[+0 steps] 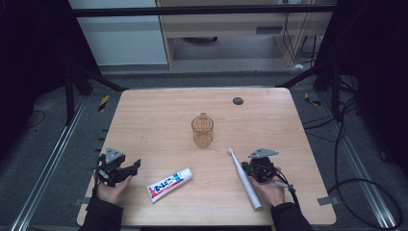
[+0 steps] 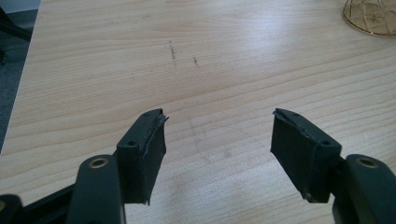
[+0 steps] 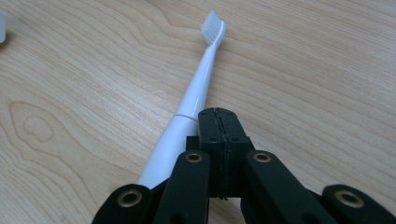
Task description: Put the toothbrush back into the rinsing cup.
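Note:
A white electric toothbrush lies flat on the wooden table, its bristle head pointing away from the person. My right gripper sits just right of its handle, jaws pressed together with nothing between them; in the right gripper view the toothbrush runs along the left side of the gripper. A toothpaste tube lies near the front edge, left of centre. My left gripper rests at the front left, open and empty, and its view shows the gripper over bare wood. An amber glass mug stands upright mid-table.
A small dark round disc sits in the table's far right area. Metal rails and cables run along the floor on both sides. The mug's base shows at the top right of the left gripper view.

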The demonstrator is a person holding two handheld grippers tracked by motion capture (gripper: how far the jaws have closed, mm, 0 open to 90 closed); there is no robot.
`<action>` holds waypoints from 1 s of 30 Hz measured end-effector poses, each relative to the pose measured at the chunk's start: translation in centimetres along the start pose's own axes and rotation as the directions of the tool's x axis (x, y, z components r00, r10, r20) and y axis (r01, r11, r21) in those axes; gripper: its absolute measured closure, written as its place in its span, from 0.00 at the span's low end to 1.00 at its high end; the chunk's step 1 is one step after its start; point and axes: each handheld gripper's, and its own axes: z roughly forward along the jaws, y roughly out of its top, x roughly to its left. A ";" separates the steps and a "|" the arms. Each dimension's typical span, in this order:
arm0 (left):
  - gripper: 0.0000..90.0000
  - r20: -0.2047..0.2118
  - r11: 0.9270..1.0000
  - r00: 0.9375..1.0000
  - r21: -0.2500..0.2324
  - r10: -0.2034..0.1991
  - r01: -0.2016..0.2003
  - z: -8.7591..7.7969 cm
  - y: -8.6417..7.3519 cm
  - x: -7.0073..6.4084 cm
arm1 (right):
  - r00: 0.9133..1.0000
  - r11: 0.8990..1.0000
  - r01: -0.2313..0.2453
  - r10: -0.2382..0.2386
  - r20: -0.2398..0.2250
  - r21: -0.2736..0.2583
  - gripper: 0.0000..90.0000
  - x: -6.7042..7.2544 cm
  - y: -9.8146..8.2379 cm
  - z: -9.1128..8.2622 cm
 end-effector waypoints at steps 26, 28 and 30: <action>0.38 -0.027 1.000 0.999 -0.006 0.030 -0.030 -0.2 0.1 0.2 | 0.997 0.998 0.006 -0.001 0.079 -0.065 0.70 -1.1 1.4 -4.1; 0.38 -0.025 0.999 0.999 -0.007 0.032 -0.032 -0.1 0.1 0.2 | 0.997 0.998 0.010 -0.004 0.082 -0.063 0.69 -1.2 1.5 -4.3; 0.38 -0.020 0.999 0.999 -0.008 0.034 -0.034 -0.1 0.0 0.2 | 0.996 0.999 0.002 0.003 0.087 -0.053 0.65 -1.2 1.6 -4.5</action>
